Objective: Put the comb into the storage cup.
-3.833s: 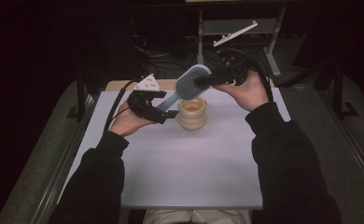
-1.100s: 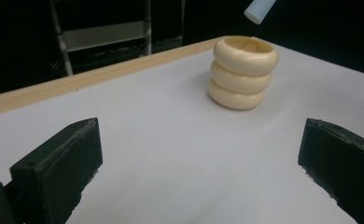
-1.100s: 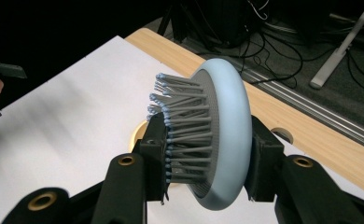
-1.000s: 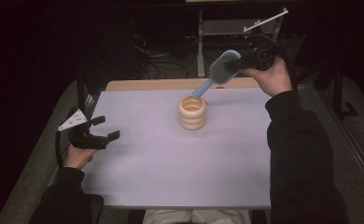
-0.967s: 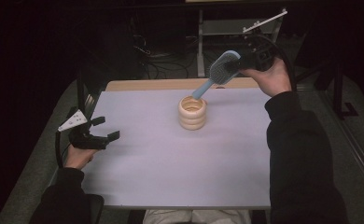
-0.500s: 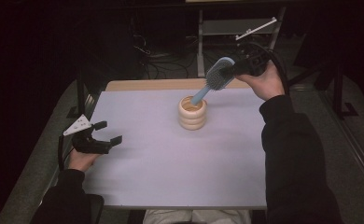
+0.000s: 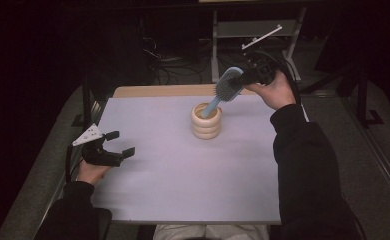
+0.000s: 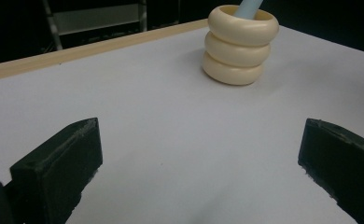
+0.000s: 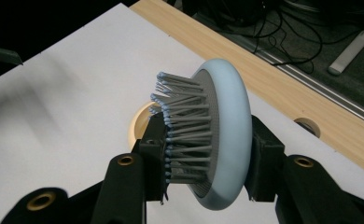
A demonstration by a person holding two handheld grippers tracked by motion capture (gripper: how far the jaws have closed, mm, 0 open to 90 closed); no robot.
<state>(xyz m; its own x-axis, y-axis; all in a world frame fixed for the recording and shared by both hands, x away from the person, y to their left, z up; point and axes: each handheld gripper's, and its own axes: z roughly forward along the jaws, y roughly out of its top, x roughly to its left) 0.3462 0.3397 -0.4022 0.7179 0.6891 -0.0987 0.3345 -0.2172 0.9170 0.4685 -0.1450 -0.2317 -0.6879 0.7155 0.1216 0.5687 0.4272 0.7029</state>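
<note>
Right now I have the light-blue plastic hairbrush with grey bristles slanted across the far side of the white worktop. Its long axis runs on a diagonal in the high view: the narrow handle end points down and toward my left, dipping into the mouth of the cream holder shaped like three stacked rings, while the oval head rises up and away to my right, clear of the holder's rim. The holder stands upright on the worktop, toward the far edge and a little right of centre.

My right tongs are pinching the brush by its head. In the right gripper view one black jaw presses into the bristle tips and the other sits against the smooth blue back, so the head is clamped across its thickness with the bristles facing the left of that view. The opening is only as wide as the head itself.

My left tongs sit well apart from all this, low over the near-left part of the worktop. In the left gripper view their jaws are spread wide with nothing between them, bare white surface showing through the gap, and the holder stands farther off ahead of them with the blue handle poking from its top.
</note>
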